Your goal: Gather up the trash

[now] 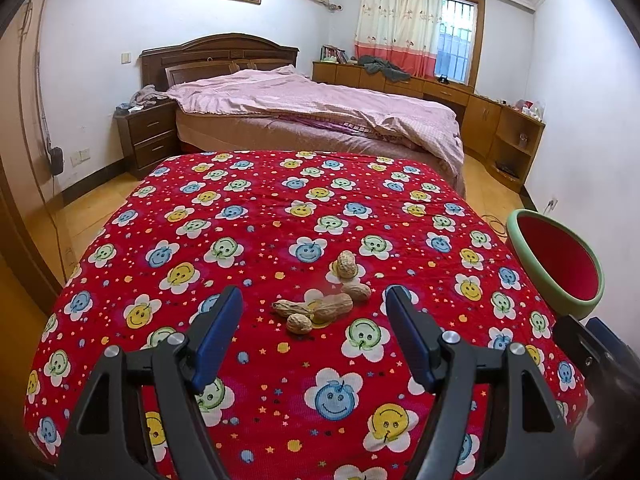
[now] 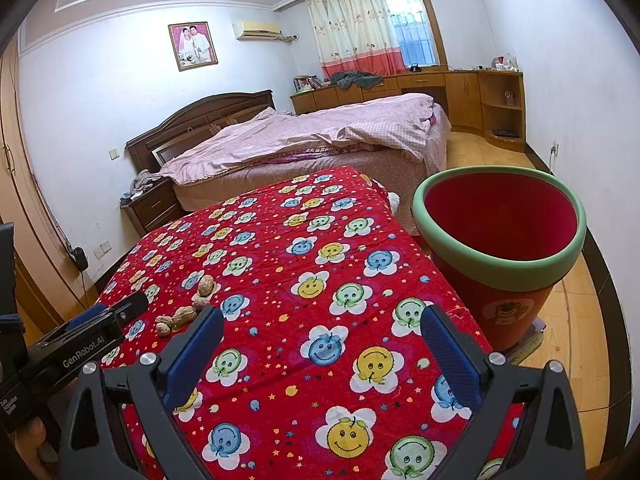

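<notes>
Red cloth [image 1: 256, 216], peanuts [image 1: 320, 304] — bin [image 2: 500, 248] beside

Bright, sharp, daylit; fisheye-bent, dark-vignetted edges.

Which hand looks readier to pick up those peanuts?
Left. Its open gripper points straight at the peanuts, just ahead of its fingers. The right gripper faces bare cloth, nearer the bin.

Before me: white walls [image 1: 100, 28], a wooden bed [image 1: 304, 112] under pink covers, a curtained window [image 1: 456, 40], tan floor [image 2: 496, 152].
</notes>
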Demonstrator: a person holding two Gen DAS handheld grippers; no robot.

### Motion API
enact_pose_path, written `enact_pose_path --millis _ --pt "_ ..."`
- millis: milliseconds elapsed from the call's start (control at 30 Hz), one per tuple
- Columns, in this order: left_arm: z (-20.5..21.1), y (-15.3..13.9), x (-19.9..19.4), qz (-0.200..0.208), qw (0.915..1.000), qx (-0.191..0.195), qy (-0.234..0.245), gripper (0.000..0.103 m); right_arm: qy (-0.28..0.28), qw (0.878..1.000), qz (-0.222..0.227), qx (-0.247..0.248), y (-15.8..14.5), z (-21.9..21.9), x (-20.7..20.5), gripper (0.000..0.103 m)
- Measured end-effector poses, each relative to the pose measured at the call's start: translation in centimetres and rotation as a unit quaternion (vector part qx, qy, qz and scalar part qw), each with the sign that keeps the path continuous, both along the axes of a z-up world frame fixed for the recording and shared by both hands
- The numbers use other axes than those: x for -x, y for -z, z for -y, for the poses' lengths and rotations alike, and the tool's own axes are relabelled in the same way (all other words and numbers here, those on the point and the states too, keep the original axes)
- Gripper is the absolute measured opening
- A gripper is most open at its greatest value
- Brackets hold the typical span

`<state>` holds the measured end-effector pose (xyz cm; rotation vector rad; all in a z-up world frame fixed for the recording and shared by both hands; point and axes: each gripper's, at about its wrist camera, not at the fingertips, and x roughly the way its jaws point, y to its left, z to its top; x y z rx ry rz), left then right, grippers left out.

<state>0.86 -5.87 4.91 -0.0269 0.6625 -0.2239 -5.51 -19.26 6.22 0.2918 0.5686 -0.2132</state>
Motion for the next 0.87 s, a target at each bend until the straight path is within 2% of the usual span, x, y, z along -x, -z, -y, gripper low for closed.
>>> enact_pose_path --millis 867 --pt "-0.74 -0.45 -0.01 0.007 1.0 0.003 -0.005 0.074 0.003 1.0 0.005 -0.001 0.19 -0.26 0.17 0.1"
